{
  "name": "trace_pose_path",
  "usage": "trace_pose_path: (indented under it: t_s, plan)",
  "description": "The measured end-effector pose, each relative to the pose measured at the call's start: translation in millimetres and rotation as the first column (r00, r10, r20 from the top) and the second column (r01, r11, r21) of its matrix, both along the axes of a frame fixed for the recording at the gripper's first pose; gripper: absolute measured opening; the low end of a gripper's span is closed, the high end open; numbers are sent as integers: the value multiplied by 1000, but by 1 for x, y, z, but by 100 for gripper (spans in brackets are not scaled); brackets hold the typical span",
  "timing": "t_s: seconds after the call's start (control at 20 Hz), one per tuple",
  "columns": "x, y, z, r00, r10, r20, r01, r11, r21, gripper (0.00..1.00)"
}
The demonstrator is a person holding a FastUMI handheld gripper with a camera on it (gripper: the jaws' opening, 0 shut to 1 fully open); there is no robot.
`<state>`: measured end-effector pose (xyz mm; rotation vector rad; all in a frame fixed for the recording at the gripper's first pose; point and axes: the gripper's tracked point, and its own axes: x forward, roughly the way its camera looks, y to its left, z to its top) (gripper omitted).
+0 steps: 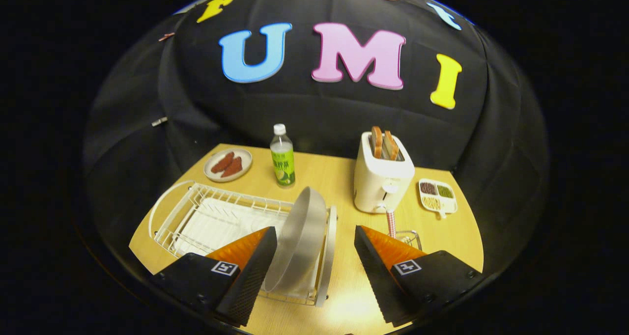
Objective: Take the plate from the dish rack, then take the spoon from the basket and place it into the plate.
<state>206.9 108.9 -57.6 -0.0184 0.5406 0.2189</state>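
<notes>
The plate (300, 237) stands on edge at the near right end of the dish rack (216, 217), leaning a little, its rim running away from the camera so that the hand-held gripper (314, 271) meets it nearly edge-on. It sits just ahead of the fingers and toward the left one: that finger overlaps the plate's lower left rim in the view, though whether it touches cannot be told, while the right finger stands well apart from it across bare bench (344, 178). The fingers are spread wide and clamp nothing. As a judgement, the first step is in hand and not yet done: the plate is in the rack, and the coming move turns on shifting the gripper leftward and forward so the upright rim passes between the fingers, with the closing line set across the plate's thin edge, not its face.

The spoon's striped handle (391, 224) rises from the small wire basket (409, 237) just beyond the right finger, in front of the toaster (381, 180) with its two slices. Farther out lie a sectioned tray of grains (437, 196), a bottle (282, 157), and a small dish of reddish food (228, 164) behind the rack.
</notes>
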Motion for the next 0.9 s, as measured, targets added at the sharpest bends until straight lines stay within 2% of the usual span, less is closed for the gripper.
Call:
trace_pose_path:
  t_s: [0.2,0.3,0.35,0.4,0.5,0.6,0.8,0.9]
  plan:
    - [21,8,-11,993,-42,-108,47,998,43,95]
    - [25,11,-18,985,-55,-164,65,996,62,88]
    - [27,13,-23,980,-54,-190,68,995,69,79]
    - [24,15,-27,973,-53,-225,70,995,70,74]
    - [24,21,-41,959,-33,-281,54,996,66,71]
    - [22,20,-42,956,-43,-292,60,997,49,43]
    - [22,22,-43,950,-81,-300,92,995,22,37]
    - [18,24,-42,951,-77,-299,73,997,-22,34]
